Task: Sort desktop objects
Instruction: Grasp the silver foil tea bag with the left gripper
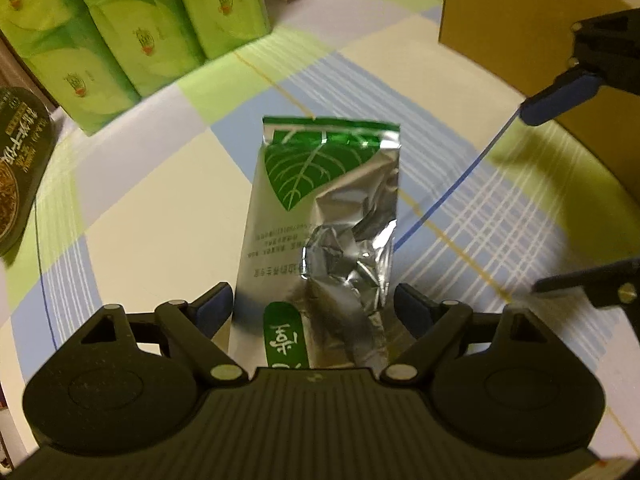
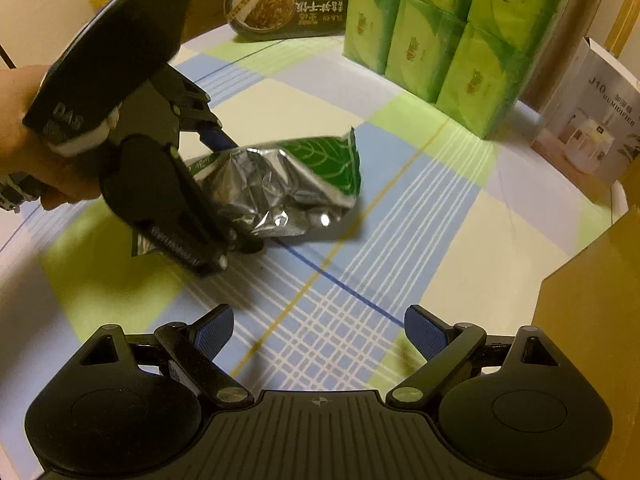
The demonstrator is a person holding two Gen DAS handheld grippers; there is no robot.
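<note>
Left gripper jaws spread, crumpled foil pouch lying between them on the checked surface, pads not pressing. Right gripper jaws spread, nothing between; pouch ahead.

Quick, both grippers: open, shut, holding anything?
Left gripper: open, straddling the foil pouch, not clamped.
Right gripper: open, empty.
</note>
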